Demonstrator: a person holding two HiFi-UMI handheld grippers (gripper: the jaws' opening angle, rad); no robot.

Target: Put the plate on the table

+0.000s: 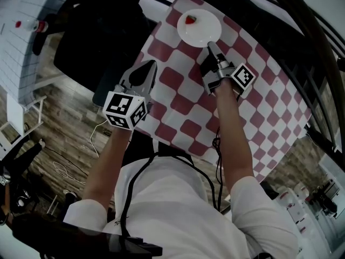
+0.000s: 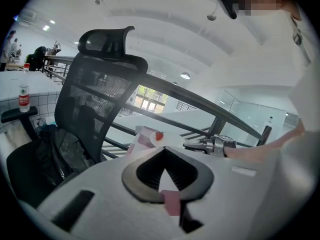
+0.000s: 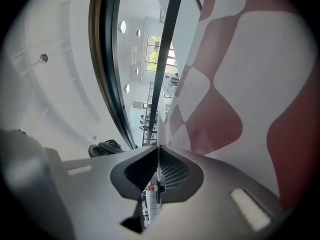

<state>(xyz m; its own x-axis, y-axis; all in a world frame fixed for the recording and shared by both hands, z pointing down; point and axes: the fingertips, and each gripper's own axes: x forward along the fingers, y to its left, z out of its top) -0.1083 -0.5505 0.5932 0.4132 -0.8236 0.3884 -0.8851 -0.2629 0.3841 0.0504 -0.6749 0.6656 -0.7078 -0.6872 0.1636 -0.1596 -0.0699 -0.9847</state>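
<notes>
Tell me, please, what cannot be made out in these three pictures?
Head view: the red thing on the plate is too small to name.
Head view: the right gripper covers the plate's near rim.
Left gripper view: the label of the bottle is too small to read.

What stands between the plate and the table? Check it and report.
Nothing visible does. The plate, carrying a red fruit, is held by its rim in the right hand-held gripper over the checked tablecloth; only cloth shows around it. Whether it already touches the cloth cannot be told.
</notes>
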